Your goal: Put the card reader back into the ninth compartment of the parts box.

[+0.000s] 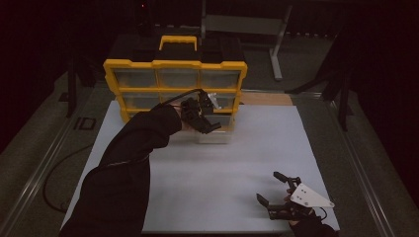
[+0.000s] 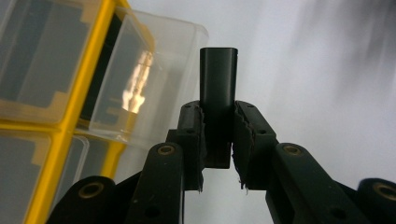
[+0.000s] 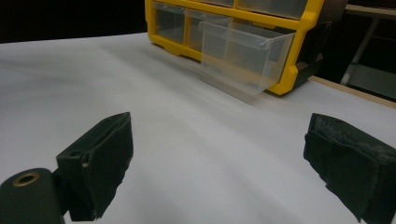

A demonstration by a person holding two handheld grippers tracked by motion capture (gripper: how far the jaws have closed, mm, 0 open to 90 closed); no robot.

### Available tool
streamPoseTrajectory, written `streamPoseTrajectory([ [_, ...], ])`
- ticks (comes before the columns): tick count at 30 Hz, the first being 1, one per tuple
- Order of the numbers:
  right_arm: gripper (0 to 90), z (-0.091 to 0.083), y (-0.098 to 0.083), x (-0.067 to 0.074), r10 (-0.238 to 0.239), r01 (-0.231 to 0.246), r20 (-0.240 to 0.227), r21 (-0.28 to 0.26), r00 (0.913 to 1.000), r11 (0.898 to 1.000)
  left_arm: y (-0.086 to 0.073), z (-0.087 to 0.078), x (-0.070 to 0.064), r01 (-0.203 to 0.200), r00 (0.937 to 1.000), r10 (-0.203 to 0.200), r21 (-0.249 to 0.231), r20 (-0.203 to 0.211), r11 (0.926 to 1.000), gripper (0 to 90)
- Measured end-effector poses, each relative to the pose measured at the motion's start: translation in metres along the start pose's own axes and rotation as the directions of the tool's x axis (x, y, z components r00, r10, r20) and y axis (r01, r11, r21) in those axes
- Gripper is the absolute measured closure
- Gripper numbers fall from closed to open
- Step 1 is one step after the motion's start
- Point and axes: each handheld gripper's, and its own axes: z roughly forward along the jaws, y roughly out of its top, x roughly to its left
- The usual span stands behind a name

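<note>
A yellow drawer cabinet with clear drawers stands at the back of the white mat. Its bottom right clear drawer is pulled out; the right gripper view shows this open drawer too. My left gripper hovers over that drawer, shut on a small black rectangular part that sticks up between the pads. The drawer lies just behind and to the left of the part in the left gripper view. My right gripper rests near the mat's front right, open with nothing between its pads.
The cabinet has a yellow handle on top. A metal stand and dark floor lie beyond the table. A cable runs along the table's left side. The mat's middle is bare white surface.
</note>
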Motion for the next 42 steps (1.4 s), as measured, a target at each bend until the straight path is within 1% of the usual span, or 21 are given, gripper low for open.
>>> streamPoseTrajectory([
  [3,8.4,0.0,0.0,0.0,0.001,-0.001,0.0,0.0,1.0,1.0,0.002,0.0,0.003,0.01,0.9999,-0.01,-0.009,-0.011,0.9999,74.7],
  [4,8.4,0.0,0.0,0.0,-0.002,0.002,0.0,0.001,1.0,1.0,0.003,0.0,0.004,0.009,0.9999,-0.009,-0.009,-0.005,0.9999,74.7],
  [5,8.4,0.0,0.0,0.0,-0.001,0.001,0.0,0.001,1.0,1.0,0.003,0.0,0.006,0.014,0.9999,-0.014,-0.014,-0.009,0.9998,74.7],
  [6,8.4,0.0,0.0,0.0,-0.001,0.001,0.0,0.001,1.0,1.0,0.004,0.0,0.007,0.026,0.9996,-0.026,-0.024,-0.013,0.9994,74.7],
  [10,8.4,0.0,0.0,0.0,0.001,-0.001,0.0,0.0,1.0,1.0,0.006,0.001,0.011,0.048,0.9988,-0.048,-0.039,-0.011,0.9981,74.7],
  [15,8.4,0.0,0.0,0.0,0.0,0.0,-0.002,0.0,1.0,1.0,0.009,0.003,0.018,0.083,0.9961,-0.085,-0.058,-0.026,0.9948,74.7],
  [19,8.4,0.0,0.0,0.0,0.004,-0.004,-0.002,0.001,1.0,1.0,0.011,0.006,0.02,0.088,0.9952,-0.09,-0.068,-0.037,0.9938,74.6],
  [21,8.4,0.0,0.0,0.0,0.001,-0.001,-0.002,0.001,1.0,1.0,0.011,0.008,0.022,0.099,0.9933,-0.103,-0.072,-0.052,0.9924,74.6],
  [25,8.4,0.0,0.0,0.0,0.003,-0.003,-0.003,0.002,1.0,1.0,0.011,0.01,0.027,0.118,0.9904,-0.125,-0.11,-0.058,0.9869,74.6],
  [27,8.4,0.0,0.0,0.0,0.001,-0.001,-0.003,0.002,1.0,1.0,0.011,0.012,0.029,0.127,0.9896,-0.133,-0.117,-0.054,0.9851,74.6],
  [28,8.4,0.0,0.0,0.0,-0.003,0.003,-0.008,0.002,1.0,1.0,0.011,0.014,0.03,0.128,0.9891,-0.135,-0.119,-0.059,0.9846,74.6],
  [31,8.4,0.0,0.0,0.0,-0.003,0.003,-0.008,0.002,1.0,1.0,0.01,0.02,0.032,0.14,0.9868,-0.148,-0.119,-0.065,0.983,74.6],
  [32,8.4,0.0,0.0,0.0,-0.004,0.004,-0.008,0.003,1.0,1.0,0.01,0.021,0.033,0.144,0.9863,-0.152,-0.119,-0.064,0.9824,74.6],
  [33,8.4,-0.001,-0.001,-0.001,-0.017,0.017,-0.008,0.007,0.9998,1.0,0.01,0.023,0.034,0.144,0.9864,-0.152,-0.123,-0.061,0.9819,74.6],
  [34,8.4,-0.001,-0.001,-0.001,-0.016,0.016,-0.008,0.007,0.9998,1.0,0.01,0.024,0.035,0.151,0.9858,-0.159,-0.127,-0.055,0.9804,74.6],
  [36,8.4,-0.001,-0.001,-0.001,-0.015,0.015,-0.009,0.007,0.9998,1.0,0.009,0.028,0.036,0.159,0.9843,-0.167,-0.126,-0.057,0.9791,74.6],
  [37,8.4,0.0,0.0,0.0,-0.003,0.003,-0.009,0.004,1.0,1.0,0.009,0.03,0.036,0.16,0.984,-0.168,-0.12,-0.06,0.9798,74.6],
  [38,8.4,0.0,-0.001,0.0,-0.003,0.003,-0.01,0.004,0.9999,1.0,0.009,0.032,0.036,0.154,0.9849,-0.161,-0.109,-0.063,0.9821,74.6],
  [39,8.4,0.0,-0.001,-0.001,-0.015,0.016,-0.009,0.007,0.9998,1.0,0.009,0.034,0.036,0.152,0.985,-0.159,-0.102,-0.067,0.9831,74.6],
  [41,8.4,0.0,-0.001,0.0,-0.008,0.008,-0.009,0.006,0.9999,1.0,0.008,0.038,0.036,0.148,0.9858,-0.154,-0.093,-0.067,0.9846,74.5],
  [42,8.4,-0.001,-0.001,-0.001,-0.016,0.016,-0.009,0.007,0.9998,1.0,0.008,0.039,0.036,0.149,0.9854,-0.155,-0.087,-0.07,0.985,74.6],
])
